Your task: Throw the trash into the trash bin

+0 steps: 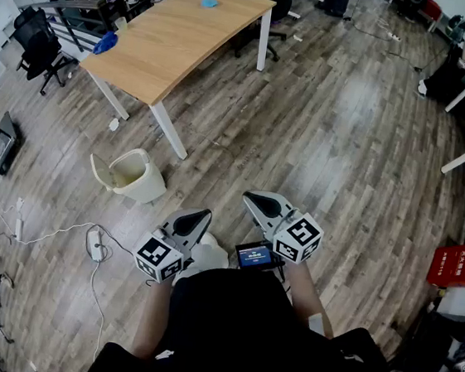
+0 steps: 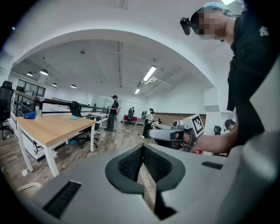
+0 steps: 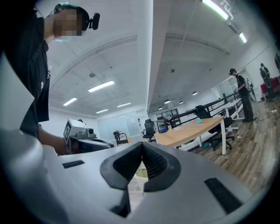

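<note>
A cream trash bin (image 1: 130, 173) stands on the wood floor beside the leg of a wooden table (image 1: 174, 41). On the table lie a small blue piece of trash (image 1: 208, 2) near its far end and a blue bundle (image 1: 107, 42) at its left edge. My left gripper (image 1: 204, 214) and right gripper (image 1: 249, 197) are held close to my body, both shut and empty, well short of the bin. In the right gripper view the bin (image 3: 141, 175) shows just behind the closed jaws, with the table (image 3: 192, 131) beyond. The left gripper view shows the table (image 2: 48, 127) at left.
Office chairs (image 1: 40, 46) stand beyond the table. Cables and a power strip (image 1: 96, 249) lie on the floor at left. A red box (image 1: 455, 265) sits at right. People stand far off in the room (image 2: 113, 113). Open wood floor (image 1: 345, 152) stretches ahead.
</note>
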Demonstrator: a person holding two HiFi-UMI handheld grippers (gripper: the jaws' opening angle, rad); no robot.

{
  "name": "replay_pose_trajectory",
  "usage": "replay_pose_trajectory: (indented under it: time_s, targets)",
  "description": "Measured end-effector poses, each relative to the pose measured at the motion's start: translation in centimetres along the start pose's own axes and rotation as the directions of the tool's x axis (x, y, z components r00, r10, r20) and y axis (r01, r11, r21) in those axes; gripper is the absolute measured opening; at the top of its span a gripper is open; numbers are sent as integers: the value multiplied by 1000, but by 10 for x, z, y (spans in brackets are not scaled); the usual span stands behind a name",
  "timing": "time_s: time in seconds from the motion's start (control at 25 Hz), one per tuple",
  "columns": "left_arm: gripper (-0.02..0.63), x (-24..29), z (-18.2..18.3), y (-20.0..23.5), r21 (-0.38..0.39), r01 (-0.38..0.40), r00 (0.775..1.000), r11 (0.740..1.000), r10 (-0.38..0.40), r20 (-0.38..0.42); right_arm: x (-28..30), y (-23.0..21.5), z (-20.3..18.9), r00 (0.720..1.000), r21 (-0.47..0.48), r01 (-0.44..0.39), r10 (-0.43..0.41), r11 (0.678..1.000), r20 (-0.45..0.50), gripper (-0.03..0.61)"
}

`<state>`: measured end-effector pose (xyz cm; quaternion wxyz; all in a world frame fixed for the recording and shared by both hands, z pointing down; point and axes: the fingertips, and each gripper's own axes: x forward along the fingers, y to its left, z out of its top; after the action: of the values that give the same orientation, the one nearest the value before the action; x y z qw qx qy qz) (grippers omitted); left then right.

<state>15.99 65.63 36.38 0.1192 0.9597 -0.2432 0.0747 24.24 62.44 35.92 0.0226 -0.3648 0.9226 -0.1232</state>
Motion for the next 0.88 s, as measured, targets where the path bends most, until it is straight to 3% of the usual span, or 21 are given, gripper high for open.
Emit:
replay_pose_trajectory:
  time_s: [0.28, 0.56, 0.88]
  targets:
    - [6, 56, 18, 79, 11, -1, 999, 1000, 0, 40, 68, -46, 11, 999, -8, -48, 48, 999, -19, -5]
    - [7, 118, 75, 198, 1, 76, 992, 997, -75, 105, 176, -123, 56, 997, -73, -34, 28, 997, -79, -5]
    - [8, 140, 126, 328, -10, 102, 984, 995, -99, 148, 280, -188, 107, 998, -135, 39, -46, 990, -49, -5]
